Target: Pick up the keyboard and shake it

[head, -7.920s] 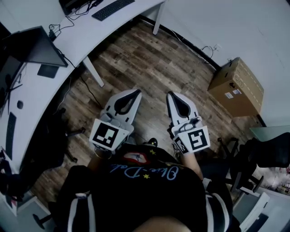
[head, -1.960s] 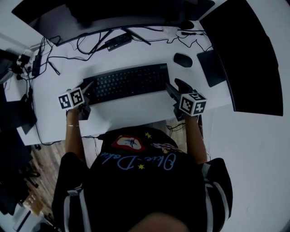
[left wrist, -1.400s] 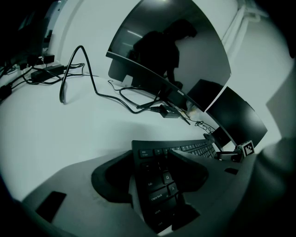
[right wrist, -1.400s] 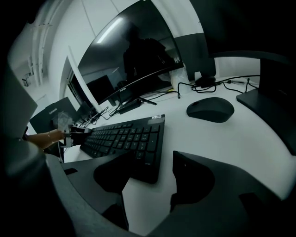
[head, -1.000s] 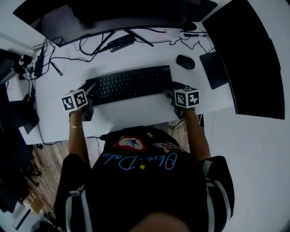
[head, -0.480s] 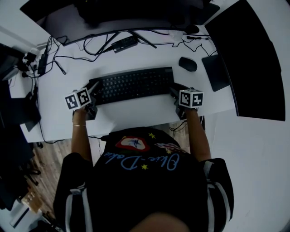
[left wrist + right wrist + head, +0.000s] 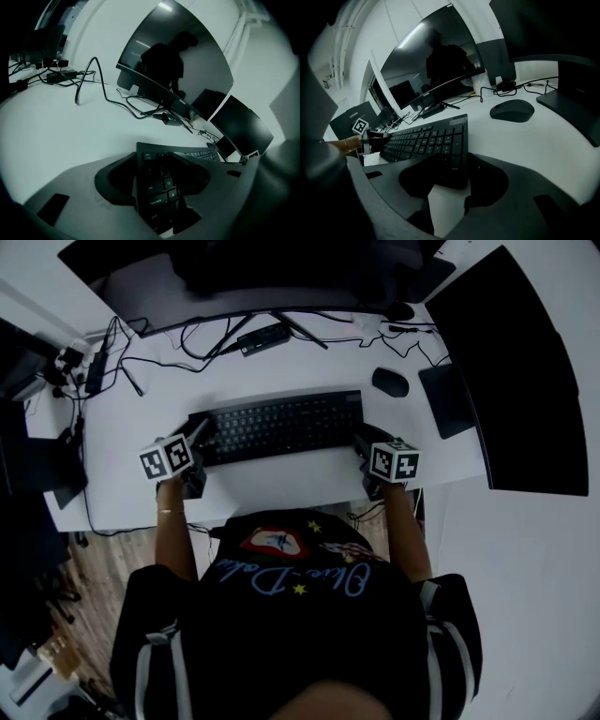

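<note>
A black keyboard (image 7: 277, 426) lies flat on the white desk (image 7: 281, 479). My left gripper (image 7: 199, 430) is at its left end. In the left gripper view the jaws (image 7: 154, 161) straddle that end of the keyboard (image 7: 157, 187) by the esc and caps lock keys. They are closing, and I see no firm press. My right gripper (image 7: 361, 439) is at the right end. In the right gripper view its jaws (image 7: 454, 164) clamp the near right corner of the keyboard (image 7: 426, 138).
A black mouse (image 7: 390, 382) and a dark pad (image 7: 448, 399) lie right of the keyboard. A curved monitor (image 7: 234, 277) stands behind it, with a second monitor (image 7: 511, 371) at right. Cables (image 7: 150, 352) and a small dock (image 7: 264, 337) lie at the back left.
Both grippers have slid inward onto the keyboard's ends. The right jaws have come together on its corner. The keyboard still lies on the desk.
</note>
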`<move>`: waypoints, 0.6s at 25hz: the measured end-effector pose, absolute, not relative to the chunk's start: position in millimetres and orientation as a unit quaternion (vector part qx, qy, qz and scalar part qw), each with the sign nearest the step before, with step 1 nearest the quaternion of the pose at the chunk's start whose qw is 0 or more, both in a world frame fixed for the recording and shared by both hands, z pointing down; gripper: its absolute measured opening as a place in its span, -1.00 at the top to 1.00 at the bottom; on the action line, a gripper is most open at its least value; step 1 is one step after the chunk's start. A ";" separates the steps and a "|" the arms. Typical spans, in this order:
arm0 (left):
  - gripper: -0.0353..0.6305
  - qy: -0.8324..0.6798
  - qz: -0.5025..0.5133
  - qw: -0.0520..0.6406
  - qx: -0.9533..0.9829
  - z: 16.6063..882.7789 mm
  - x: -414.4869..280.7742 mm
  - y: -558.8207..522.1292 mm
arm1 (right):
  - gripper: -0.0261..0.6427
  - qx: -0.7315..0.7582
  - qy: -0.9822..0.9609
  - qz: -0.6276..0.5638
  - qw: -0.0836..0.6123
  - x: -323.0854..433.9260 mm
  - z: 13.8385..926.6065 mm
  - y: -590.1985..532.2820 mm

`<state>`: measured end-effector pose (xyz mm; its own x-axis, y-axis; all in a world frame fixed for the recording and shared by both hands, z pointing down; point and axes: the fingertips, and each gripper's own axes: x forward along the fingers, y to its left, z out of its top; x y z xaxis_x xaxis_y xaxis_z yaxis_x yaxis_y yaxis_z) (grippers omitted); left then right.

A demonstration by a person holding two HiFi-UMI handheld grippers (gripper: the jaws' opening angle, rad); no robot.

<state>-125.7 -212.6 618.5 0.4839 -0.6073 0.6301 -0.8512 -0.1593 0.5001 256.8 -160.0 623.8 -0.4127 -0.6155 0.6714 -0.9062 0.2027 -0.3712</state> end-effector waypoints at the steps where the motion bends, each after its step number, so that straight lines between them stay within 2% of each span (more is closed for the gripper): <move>1: 0.29 -0.489 0.137 0.423 0.750 614.2 -125.5 -212.5 | 0.43 0.508 -0.753 0.373 0.189 257.3 621.3 -159.8; 15: 0.29 -0.484 0.068 0.318 0.813 524.8 -96.6 -243.3 | 0.43 0.560 -0.775 0.264 0.126 284.7 538.7 -171.2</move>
<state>-96.6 -243.3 524.8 0.5227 -0.7433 0.4174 -0.8293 -0.3299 0.4510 284.7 -171.2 538.7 -0.3400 -0.8016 0.4917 -0.9351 0.2326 -0.2674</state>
